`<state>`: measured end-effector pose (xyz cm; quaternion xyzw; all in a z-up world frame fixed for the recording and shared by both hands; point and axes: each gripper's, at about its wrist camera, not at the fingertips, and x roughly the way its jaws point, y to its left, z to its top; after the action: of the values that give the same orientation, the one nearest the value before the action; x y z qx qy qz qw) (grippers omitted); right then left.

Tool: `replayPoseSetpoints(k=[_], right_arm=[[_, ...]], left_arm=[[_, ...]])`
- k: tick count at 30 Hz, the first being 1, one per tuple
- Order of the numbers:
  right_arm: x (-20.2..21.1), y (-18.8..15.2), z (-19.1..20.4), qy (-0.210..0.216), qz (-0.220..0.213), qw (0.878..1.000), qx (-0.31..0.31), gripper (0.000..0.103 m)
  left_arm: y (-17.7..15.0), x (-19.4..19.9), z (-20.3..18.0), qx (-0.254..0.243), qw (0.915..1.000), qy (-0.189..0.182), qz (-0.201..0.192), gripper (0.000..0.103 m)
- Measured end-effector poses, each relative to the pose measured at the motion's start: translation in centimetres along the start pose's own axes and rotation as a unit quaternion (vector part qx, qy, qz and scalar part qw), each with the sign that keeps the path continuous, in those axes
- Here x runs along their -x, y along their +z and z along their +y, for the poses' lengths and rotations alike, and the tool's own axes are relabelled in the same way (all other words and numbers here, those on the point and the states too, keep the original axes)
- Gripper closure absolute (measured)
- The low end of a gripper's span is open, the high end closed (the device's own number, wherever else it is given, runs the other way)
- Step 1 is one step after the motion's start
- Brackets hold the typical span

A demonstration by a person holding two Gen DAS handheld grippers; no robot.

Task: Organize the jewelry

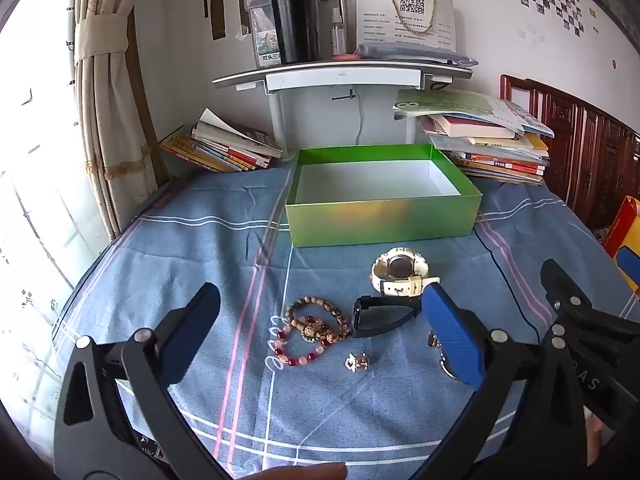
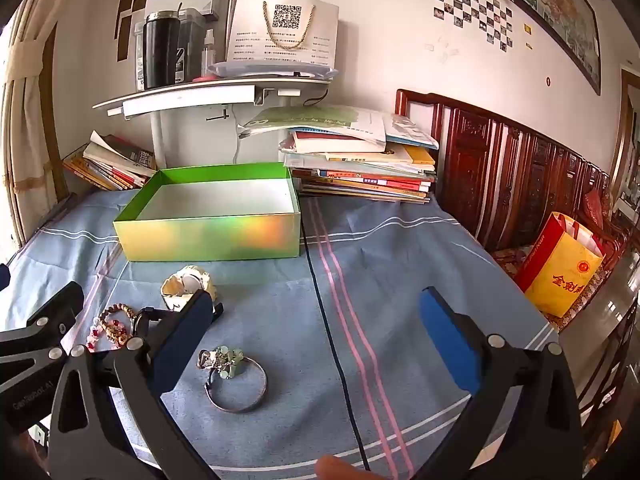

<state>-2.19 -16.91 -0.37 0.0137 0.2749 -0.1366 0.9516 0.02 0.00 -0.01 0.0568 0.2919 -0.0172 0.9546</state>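
On the blue cloth lie brown and pink-red beaded bracelets (image 1: pixel 316 328), a black watch (image 1: pixel 380 316), a white watch (image 1: pixel 400 272) and a small silver ring (image 1: pixel 357 361). My left gripper (image 1: pixel 322 296) hovers open above the bracelets, holding nothing. Behind them stands an open green box (image 1: pixel 380 216) with a bare white bottom. In the right wrist view a silver bangle (image 2: pixel 240 380) with green charms lies left of centre. My right gripper (image 2: pixel 316 298) is open over bare cloth beside it. The white watch (image 2: pixel 186 282) and bracelets (image 2: pixel 112 324) sit further left, before the box (image 2: pixel 208 236).
Stacks of books (image 2: pixel 360 164) flank the box at the back, under a small shelf (image 1: pixel 340 72) with a black flask (image 1: pixel 296 24). A thin black cable (image 2: pixel 332 340) crosses the cloth. A carved wooden frame (image 2: pixel 500 168) and a yellow bag (image 2: pixel 560 276) stand right.
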Motion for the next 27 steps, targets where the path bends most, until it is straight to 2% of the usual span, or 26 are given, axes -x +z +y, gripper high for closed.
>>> replayPoseSetpoints(k=[27], right_arm=[[0.53, -0.1, 0.19, -0.002, -0.009, 1.0, 0.0, 0.002]], left_arm=[[-0.04, 0.0, 0.03, 0.003, 1.0, -0.001, 0.001, 0.003]])
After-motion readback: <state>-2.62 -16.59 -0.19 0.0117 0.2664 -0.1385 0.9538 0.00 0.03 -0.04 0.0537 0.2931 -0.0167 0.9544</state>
